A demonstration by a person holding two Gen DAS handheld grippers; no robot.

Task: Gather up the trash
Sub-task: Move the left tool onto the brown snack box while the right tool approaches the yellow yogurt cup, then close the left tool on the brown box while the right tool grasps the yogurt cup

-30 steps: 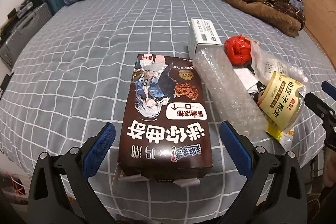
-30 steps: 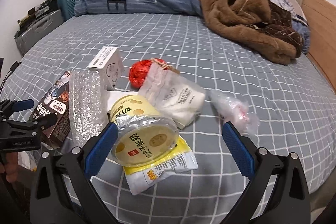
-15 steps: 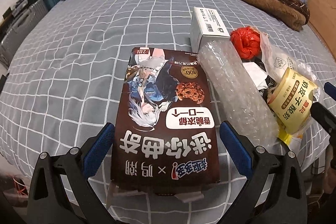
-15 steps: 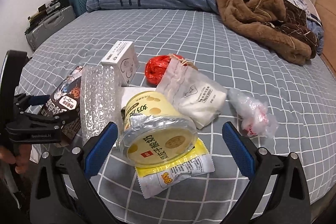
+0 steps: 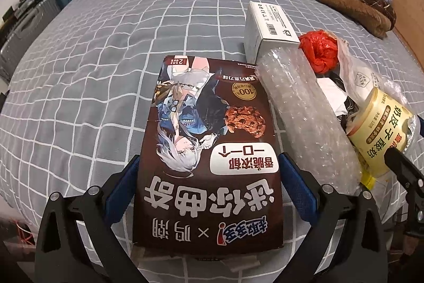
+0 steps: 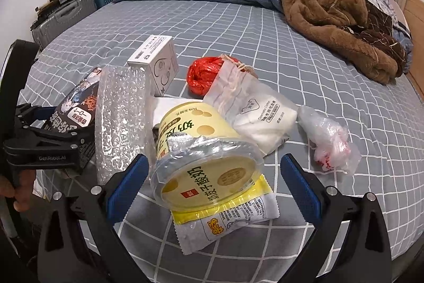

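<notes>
My left gripper [image 5: 208, 182] stands spread around the brown cookie box [image 5: 212, 150], its blue pads [image 5: 122, 184] flanking the box's two long sides; I cannot tell whether they touch the cardboard; the box lies flat on the grey checked bedsheet [image 5: 106, 57] at the near edge of the bed. At about 2 o'clock from the box a roll of bubble wrap [image 5: 304, 118] lies just beside it, touching its right edge; a small white carton [image 5: 267, 28] sits at 12 o'clock from the roll; a crumpled red plastic bag [image 5: 320, 49] lies at the roll's 1 o'clock. Further right, my right gripper [image 6: 212, 177] is also spread wide, with the yellow yogurt tub [image 6: 204, 158] lying on its side between the pads, foil lid toward the camera; the left pad sits close to the tub's rim, the right pad well apart from it. The tub rests on a yellow-and-white snack wrapper [image 6: 225, 219]; a white drawstring pouch [image 6: 254, 110] lies at the tub's 1 o'clock, touching it; a crumpled clear plastic bag [image 6: 328, 139] lies at 3 o'clock, apart. A brown fleece garment [image 6: 331, 12] is heaped far off at 1 o'clock.
</notes>
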